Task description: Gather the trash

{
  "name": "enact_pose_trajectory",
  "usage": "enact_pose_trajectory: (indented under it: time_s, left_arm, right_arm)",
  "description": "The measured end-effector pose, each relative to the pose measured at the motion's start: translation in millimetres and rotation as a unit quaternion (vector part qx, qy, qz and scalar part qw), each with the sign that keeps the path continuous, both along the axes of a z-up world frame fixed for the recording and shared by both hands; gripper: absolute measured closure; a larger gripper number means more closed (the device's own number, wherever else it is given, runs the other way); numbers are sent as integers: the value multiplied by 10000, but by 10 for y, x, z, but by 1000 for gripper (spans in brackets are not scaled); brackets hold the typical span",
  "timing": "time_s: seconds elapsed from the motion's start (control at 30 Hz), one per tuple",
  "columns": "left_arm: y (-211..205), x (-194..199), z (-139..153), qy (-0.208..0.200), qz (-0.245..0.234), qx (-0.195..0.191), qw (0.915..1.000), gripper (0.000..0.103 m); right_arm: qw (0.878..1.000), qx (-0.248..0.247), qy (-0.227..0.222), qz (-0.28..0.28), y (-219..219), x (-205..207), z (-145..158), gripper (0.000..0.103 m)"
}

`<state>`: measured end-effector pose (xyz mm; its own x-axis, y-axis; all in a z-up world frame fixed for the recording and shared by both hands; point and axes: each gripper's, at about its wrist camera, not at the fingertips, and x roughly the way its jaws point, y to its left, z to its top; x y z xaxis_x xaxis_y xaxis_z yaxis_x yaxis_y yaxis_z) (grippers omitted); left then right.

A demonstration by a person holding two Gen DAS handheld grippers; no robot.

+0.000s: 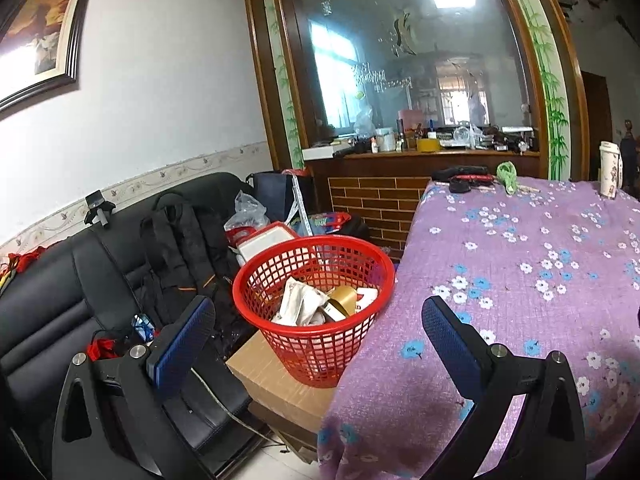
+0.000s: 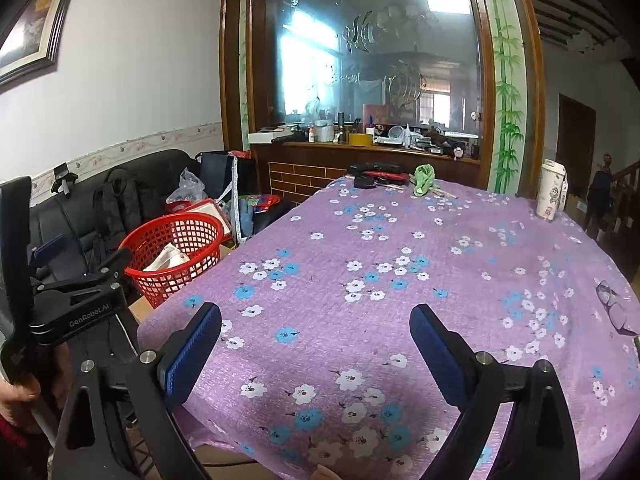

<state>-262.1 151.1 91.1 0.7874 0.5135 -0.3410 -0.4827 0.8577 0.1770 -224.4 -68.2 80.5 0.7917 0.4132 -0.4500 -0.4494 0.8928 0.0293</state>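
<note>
A red mesh basket (image 1: 316, 308) stands on a cardboard box (image 1: 280, 380) beside the table. It holds crumpled white paper (image 1: 300, 300), a gold tape roll (image 1: 344, 300) and other scraps. My left gripper (image 1: 316, 316) is open, its blue pads framing the basket from the near side, nothing between them. The basket (image 2: 176, 256) also shows at the left of the right wrist view. My right gripper (image 2: 316, 320) is open wide over the purple flowered tablecloth (image 2: 400, 248), empty. A green crumpled item (image 2: 424, 178) lies at the table's far end.
A black sofa (image 1: 80, 280) with a backpack and bags sits left of the basket. At the table's far end lie dark objects (image 2: 376, 172) and a white tumbler (image 2: 552, 192). A wooden counter with clutter stands behind. The left gripper's body (image 2: 72, 304) and a hand appear at left.
</note>
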Motion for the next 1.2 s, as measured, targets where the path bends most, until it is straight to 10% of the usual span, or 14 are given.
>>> enact_pose_trajectory:
  time_s: [1.2]
  left_arm:
    - [26, 69, -131, 264, -29, -81, 9996, 0]
  right_arm:
    - [9986, -255, 400, -237, 50, 142, -151, 5]
